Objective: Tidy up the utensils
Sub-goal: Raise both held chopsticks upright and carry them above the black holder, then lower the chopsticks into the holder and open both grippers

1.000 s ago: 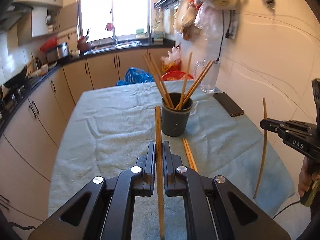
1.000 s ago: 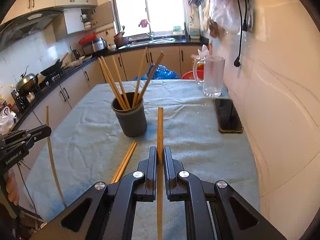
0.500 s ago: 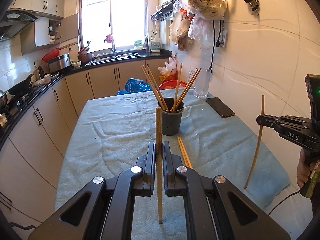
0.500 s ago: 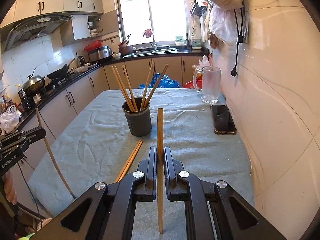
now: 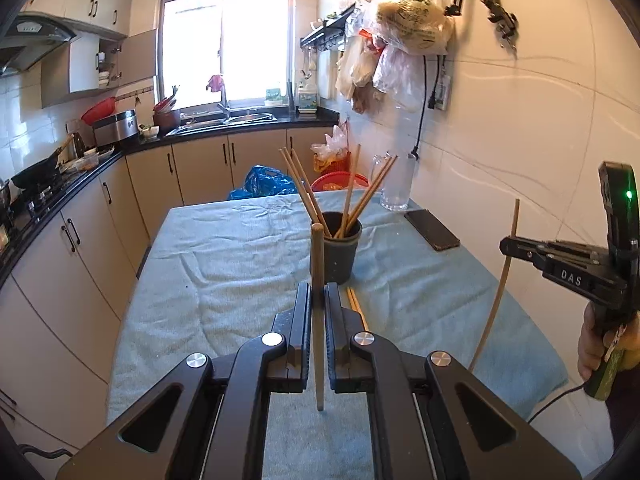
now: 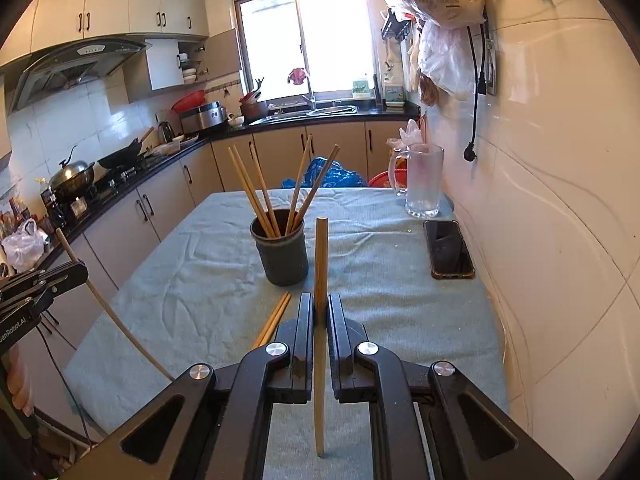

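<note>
A dark grey cup [image 5: 335, 254] [image 6: 285, 254] with several wooden chopsticks in it stands mid-table on the blue-green cloth [image 5: 224, 264]. My left gripper [image 5: 317, 292] is shut on one upright chopstick [image 5: 318, 264], held above the cloth in front of the cup. My right gripper [image 6: 320, 300] is likewise shut on an upright chopstick [image 6: 321, 260]. Each gripper appears in the other's view: the right gripper [image 5: 505, 246] at the far right, the left gripper [image 6: 82, 272] at the far left. Two loose chopsticks [image 6: 274, 318] [image 5: 356, 308] lie on the cloth near the cup's base.
A black phone [image 6: 450, 248] lies by the tiled wall on the right, with a glass mug [image 6: 422, 184] behind it. Kitchen cabinets and a counter [image 5: 80, 184] run along the left. Plastic bags [image 5: 408, 20] hang high on the wall.
Both grippers have lifted and drawn back from the cup with their chopsticks still held, so the table and cup look farther and lower.
</note>
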Tool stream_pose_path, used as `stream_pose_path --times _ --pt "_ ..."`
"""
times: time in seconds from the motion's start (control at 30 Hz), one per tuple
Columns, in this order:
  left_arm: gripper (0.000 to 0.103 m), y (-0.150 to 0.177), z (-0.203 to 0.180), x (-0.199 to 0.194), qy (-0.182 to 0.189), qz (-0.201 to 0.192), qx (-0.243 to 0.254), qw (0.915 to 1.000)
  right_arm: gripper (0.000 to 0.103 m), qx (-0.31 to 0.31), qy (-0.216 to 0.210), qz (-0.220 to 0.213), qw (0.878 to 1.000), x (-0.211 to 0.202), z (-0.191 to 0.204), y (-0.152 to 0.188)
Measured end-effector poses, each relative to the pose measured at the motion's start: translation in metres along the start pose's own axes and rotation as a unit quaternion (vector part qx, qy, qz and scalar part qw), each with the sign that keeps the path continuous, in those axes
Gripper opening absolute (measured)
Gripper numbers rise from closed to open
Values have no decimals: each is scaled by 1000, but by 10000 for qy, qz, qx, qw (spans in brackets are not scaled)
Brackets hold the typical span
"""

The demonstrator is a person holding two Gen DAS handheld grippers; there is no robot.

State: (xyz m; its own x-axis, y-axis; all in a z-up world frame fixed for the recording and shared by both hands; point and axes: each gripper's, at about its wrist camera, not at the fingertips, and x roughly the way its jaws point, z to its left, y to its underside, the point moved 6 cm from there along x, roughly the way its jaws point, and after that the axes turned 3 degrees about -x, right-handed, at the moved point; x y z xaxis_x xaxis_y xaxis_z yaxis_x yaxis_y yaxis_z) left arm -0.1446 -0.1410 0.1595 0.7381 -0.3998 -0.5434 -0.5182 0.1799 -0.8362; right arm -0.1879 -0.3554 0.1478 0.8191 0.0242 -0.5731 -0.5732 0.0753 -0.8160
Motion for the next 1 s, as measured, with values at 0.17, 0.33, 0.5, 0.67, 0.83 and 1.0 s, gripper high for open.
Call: stream_pose_path --times 0.17,0.33,0.5,0.67,0.83,1.0 --pt "6 -20 5 12 81 24 -182 9998 7 106 -9 -64 9999 6 -4 -13" --pt "6 -46 7 22 200 -22 -360 9991 7 161 -39 -263 9995 4 -6 -36" --pt "6 -79 1 36 257 -207 -382 9987 7 326 -186 -601 9975 7 -6 -76" --pt "6 -127 15 50 431 -435 -1027 9928 7 718 -541 -910 9918 20 -2 -120" --pt "6 -158 29 71 398 -580 -1388 9878 7 887 -625 -1103 9880 42 9 -152" --pt "6 -175 32 100 439 -538 -1470 9867 7 1029 -545 -1348 9840 62 11 -177"
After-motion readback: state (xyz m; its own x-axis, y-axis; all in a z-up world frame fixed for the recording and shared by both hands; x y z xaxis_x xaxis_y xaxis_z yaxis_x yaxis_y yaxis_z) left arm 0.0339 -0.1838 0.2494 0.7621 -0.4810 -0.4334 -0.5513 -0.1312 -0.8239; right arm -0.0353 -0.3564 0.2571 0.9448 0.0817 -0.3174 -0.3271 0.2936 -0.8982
